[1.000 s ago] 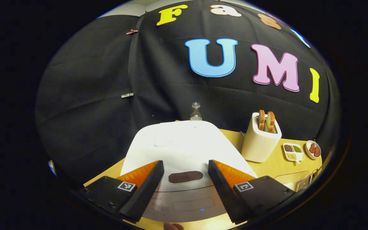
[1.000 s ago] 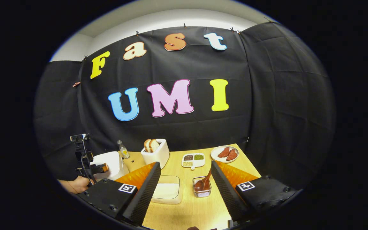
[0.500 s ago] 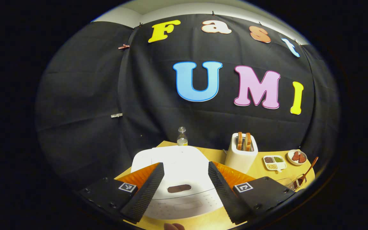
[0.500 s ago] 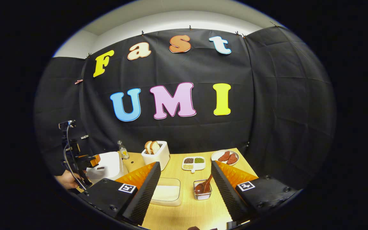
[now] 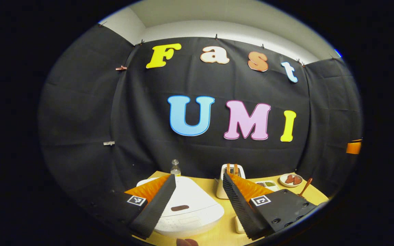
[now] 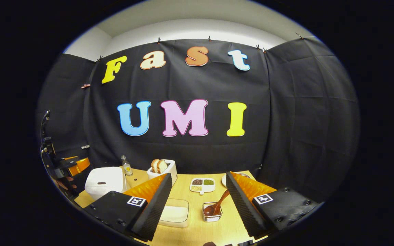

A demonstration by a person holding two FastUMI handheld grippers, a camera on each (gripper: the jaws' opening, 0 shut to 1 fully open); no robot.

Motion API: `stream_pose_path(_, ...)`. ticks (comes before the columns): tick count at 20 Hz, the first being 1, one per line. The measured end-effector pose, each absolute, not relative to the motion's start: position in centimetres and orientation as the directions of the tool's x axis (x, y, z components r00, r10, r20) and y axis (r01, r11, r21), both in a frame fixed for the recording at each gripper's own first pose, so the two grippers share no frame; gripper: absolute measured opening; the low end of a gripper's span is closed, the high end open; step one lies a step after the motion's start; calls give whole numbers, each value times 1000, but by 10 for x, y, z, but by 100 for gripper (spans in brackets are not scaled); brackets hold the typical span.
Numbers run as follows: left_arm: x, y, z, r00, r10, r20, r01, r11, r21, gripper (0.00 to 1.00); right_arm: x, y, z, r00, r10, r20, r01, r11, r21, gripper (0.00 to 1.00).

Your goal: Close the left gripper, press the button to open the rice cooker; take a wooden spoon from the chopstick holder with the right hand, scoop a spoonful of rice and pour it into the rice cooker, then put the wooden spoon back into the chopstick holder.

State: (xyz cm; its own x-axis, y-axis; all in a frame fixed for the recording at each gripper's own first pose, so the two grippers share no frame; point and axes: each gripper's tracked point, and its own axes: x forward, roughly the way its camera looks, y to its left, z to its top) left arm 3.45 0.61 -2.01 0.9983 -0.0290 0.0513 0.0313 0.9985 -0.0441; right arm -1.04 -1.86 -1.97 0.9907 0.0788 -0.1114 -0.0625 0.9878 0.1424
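Rice cooker is sitting lid-down, button facing the left gripper, whose fingers are standing wide apart. Risk, as I judge it: pressing with fingers spread, they would be straddling the button and missing it. Button is lying between and beyond the fingertips, not touching. Right gripper is hanging wide too, empty; wooden spoon is resting in the chopstick holder, well right of the cooker.

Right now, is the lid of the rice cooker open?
No, the rice cooker has its lid flat down on the body in the right gripper view.
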Motion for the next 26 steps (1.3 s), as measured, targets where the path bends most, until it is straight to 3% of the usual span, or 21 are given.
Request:
stream_pose_path(8, -25, 25, 21, 987, -33, 160, 33, 999, 0, 95, -20, -23, 14, 1000, 5, 13, -5, 1000, 28, 99)
stream_pose_path(26, -38, 34, 13, 992, -22, 126, 22, 1000, 4, 95, -28, -16, 12, 1000, -5, 2, 5, 1000, 8, 98)
